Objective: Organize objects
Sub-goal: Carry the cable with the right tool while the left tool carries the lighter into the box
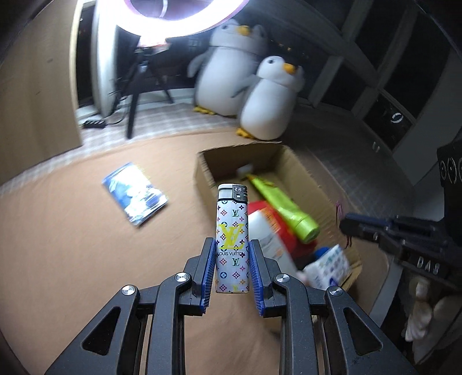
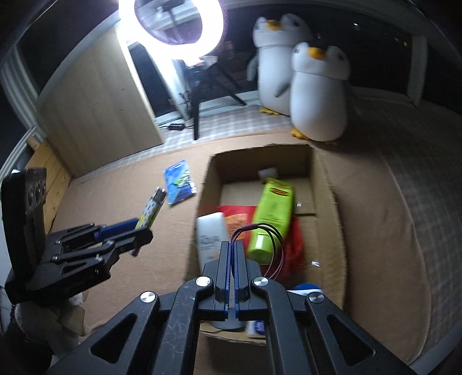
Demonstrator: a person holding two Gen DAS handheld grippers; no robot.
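My left gripper (image 1: 232,241) is shut on a white patterned lighter (image 1: 232,219), which stands upright between the blue pads. The right wrist view shows that gripper (image 2: 140,228) and its lighter (image 2: 151,206) left of the cardboard box (image 2: 320,178). Over the box's near half, my right gripper (image 2: 231,245) is shut on a thin red-and-black wire loop (image 2: 275,233). It enters the left wrist view at the right (image 1: 345,223). Inside the box lie a green tube (image 2: 273,213), a white tube (image 2: 210,233) and a red packet (image 2: 235,220).
A blue packet (image 2: 179,181) lies on the brown mat (image 2: 115,196) left of the box. Two plush penguins (image 2: 317,95) stand behind the box. A ring light (image 2: 170,23) on a tripod and a wooden cabinet (image 2: 95,109) are at the back left. Checked bedding (image 2: 418,187) lies to the right.
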